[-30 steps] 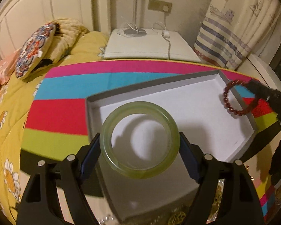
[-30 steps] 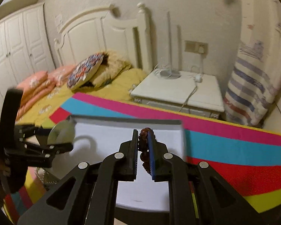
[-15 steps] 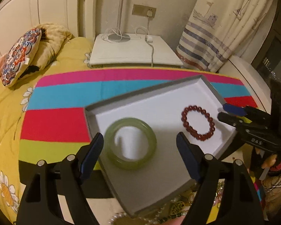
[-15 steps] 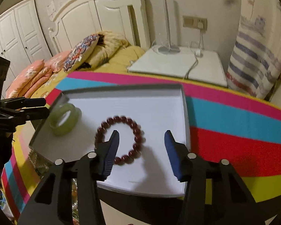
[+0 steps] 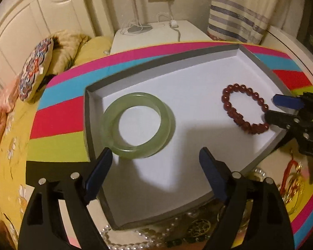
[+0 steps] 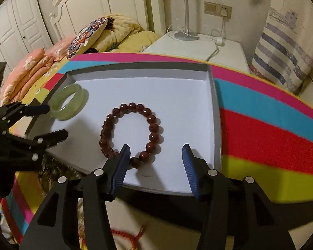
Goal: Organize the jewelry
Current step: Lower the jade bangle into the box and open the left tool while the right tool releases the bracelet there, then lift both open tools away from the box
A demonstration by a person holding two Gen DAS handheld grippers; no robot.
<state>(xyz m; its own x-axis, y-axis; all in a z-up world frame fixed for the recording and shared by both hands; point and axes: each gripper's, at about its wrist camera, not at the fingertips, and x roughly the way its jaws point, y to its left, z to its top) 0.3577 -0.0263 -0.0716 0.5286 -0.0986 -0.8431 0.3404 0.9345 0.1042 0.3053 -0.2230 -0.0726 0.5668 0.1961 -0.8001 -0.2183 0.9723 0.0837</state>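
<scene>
1. A shallow grey tray [image 5: 87, 125] with a white floor sits on a bright striped cloth [image 5: 58, 123] spread over the bed.
2. A green bangle [image 5: 138, 125] lies flat on the tray floor near its left wall, resting loose.
3. The left gripper [image 5: 155, 168] hangs just in front of the bangle with its jaws spread wide; they have just been opening further, and nothing is between them. Its left blue pad sits close to the bangle's near edge, but I cannot tell whether it touches.
4. A dark red bead bracelet [image 6: 131, 134] lies on the tray floor further right, well apart from the bangle.
5. The right gripper [image 6: 155, 162] stands about half open over the bracelet's near side, gripping nothing. Its jaws have just been opening. The left pad overlaps the beads nearest me; the right pad is clear of them.
6. In front of the tray lies a heap of other jewelry [image 5: 177, 231]: pearl strands, gold pieces and a red cord.
7. Behind the bed stand a white nightstand [image 6: 198, 45] and a striped curtain [image 6: 281, 58].
</scene>
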